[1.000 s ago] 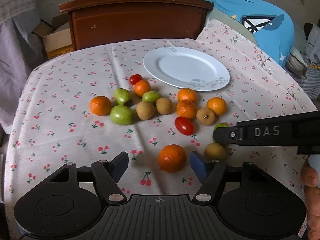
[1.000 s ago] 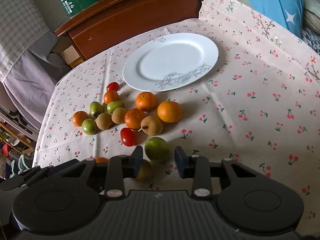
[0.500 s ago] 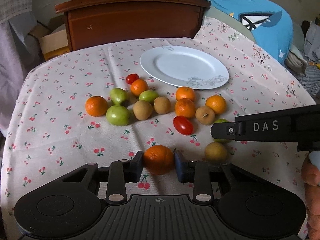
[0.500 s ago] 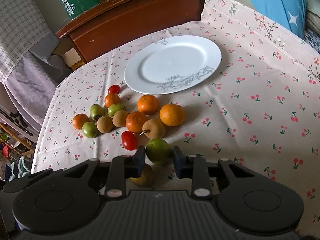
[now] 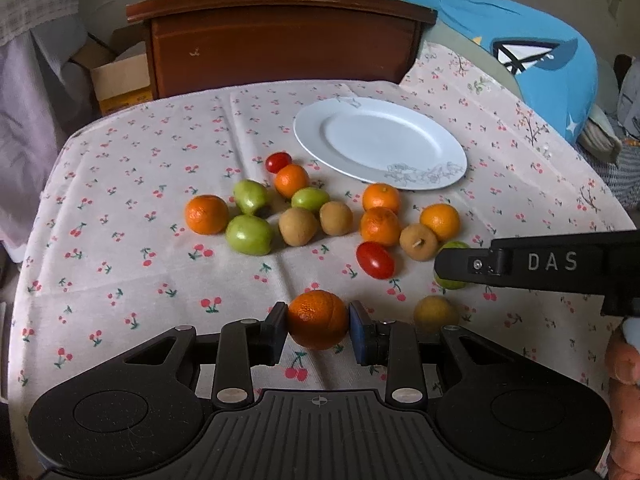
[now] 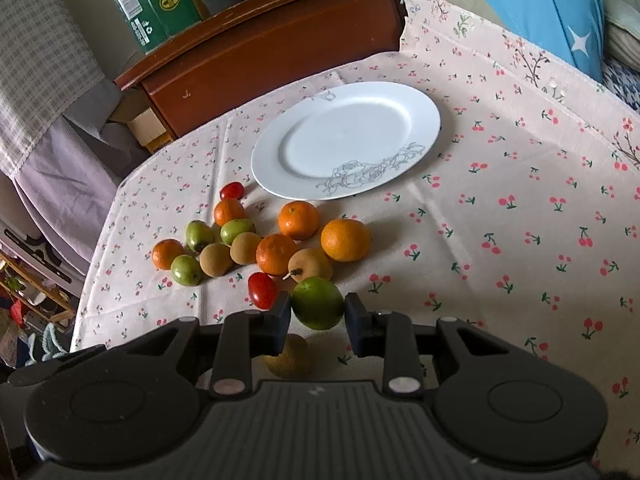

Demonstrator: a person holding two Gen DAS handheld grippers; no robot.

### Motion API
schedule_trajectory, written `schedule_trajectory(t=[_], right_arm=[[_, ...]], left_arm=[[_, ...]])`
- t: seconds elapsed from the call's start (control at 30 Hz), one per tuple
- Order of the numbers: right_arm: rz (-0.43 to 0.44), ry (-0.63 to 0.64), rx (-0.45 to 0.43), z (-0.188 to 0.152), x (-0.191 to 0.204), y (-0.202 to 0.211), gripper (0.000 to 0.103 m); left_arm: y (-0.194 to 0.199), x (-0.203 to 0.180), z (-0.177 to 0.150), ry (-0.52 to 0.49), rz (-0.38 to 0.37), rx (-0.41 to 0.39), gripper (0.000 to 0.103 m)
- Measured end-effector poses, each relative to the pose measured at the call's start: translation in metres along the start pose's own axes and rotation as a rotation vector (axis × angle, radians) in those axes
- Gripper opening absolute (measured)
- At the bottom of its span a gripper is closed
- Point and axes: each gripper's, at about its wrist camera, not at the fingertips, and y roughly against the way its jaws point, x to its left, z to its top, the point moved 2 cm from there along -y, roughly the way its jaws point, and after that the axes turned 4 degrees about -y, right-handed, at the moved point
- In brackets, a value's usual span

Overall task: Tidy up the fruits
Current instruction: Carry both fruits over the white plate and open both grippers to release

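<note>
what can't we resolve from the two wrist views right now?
- Left wrist view: the green round fruit is mostly covered by the right gripper's black finger; its grip shows only in the right wrist view.
- Right wrist view: the yellow-brown round fruit is half hidden behind the gripper body.
- Either view: whether the orange mandarin in the left gripper has left the cherry-print tablecloth.
- The person: only fingertips, cut by the frame edge.

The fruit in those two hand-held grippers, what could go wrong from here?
The left hand-held gripper pinches an orange and the right hand-held gripper a green fruit, both round and held only at their sides, so either might slip and roll. A yellowish fruit lies right under the right one and could get nudged. The plate is bare and shallow-looking, so fruit set down carelessly may roll off.
</note>
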Motion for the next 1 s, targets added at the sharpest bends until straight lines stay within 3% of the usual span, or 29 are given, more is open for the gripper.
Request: schedule_trajectory(t=[0.53,1.0], right_arm=[[0.043,-0.016,-0.053,0.023,0.004,0.018,0.029],[0.09,0.004,-0.042,0.06,0.004,0.005,0.029]], left_arm=[[0.015,0.019,0.046,0.027,-0.053,-0.07,0.029],[-0.008,0.023,0.087,0.001,-0.126,-0.08,0.029]])
